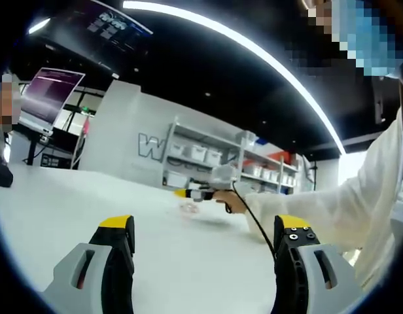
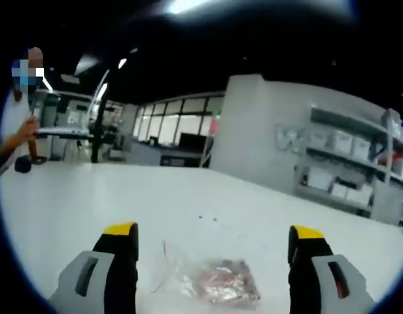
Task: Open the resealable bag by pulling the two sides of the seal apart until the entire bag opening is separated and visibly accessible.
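Note:
A clear resealable bag [image 2: 218, 281] with pinkish contents lies flat on the white table [image 2: 188, 203]. It sits low between the jaws of my right gripper [image 2: 213, 239], which stand wide apart and touch nothing. In the left gripper view the same bag [image 1: 188, 208] is small and far off, just below the right gripper [image 1: 183, 193], which a hand [image 1: 231, 201] in a white sleeve holds over it. My left gripper [image 1: 205, 232] hovers well back from the bag, open, with bare table between its yellow-tipped fingers.
The white table [image 1: 90, 196] stretches wide on all sides. Shelves with white bins [image 1: 208, 157] stand behind it against a grey wall. A screen [image 1: 51, 98] is at the far left. Another person [image 2: 21, 124] stands at the table's far end.

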The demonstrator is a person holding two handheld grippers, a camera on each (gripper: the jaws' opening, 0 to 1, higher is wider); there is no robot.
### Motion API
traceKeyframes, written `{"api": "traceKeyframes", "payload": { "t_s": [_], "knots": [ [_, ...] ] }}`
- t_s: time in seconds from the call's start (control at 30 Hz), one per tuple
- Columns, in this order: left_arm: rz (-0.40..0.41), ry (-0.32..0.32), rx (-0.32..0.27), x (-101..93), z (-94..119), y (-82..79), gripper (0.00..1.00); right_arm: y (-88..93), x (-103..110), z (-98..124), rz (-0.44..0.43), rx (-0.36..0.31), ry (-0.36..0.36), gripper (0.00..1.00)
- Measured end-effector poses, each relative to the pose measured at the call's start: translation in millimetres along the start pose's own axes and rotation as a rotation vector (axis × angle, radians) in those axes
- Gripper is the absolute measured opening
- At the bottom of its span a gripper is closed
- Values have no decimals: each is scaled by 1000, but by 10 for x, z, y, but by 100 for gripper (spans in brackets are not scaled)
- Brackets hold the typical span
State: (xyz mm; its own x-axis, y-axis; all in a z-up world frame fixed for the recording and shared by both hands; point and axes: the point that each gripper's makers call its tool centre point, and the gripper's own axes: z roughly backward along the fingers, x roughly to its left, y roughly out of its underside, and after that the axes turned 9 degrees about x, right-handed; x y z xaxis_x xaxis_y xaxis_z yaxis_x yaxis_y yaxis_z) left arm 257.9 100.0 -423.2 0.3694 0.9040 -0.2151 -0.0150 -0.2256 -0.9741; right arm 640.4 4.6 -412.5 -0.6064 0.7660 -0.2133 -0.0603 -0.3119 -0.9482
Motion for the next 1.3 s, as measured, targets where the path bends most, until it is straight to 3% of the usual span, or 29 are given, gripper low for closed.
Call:
{"api": "traceKeyframes", "payload": {
  "t_s": [0.37, 0.57, 0.93, 1.3],
  "knots": [
    [-5, 11, 0, -71, -3, 0, 87, -74, 159, 243, 15, -39, -55, 99],
    [-6, 18, 2, -96, -11, 3, 87, -13, 246, 427, 52, -20, -72, 99],
    [-6, 30, 2, -125, -16, 0, 87, -29, 196, 727, 78, -41, -72, 99],
    [-8, 36, -1, -150, -46, -7, 88, 14, 319, 986, 116, -50, -111, 99]
  ]
}}
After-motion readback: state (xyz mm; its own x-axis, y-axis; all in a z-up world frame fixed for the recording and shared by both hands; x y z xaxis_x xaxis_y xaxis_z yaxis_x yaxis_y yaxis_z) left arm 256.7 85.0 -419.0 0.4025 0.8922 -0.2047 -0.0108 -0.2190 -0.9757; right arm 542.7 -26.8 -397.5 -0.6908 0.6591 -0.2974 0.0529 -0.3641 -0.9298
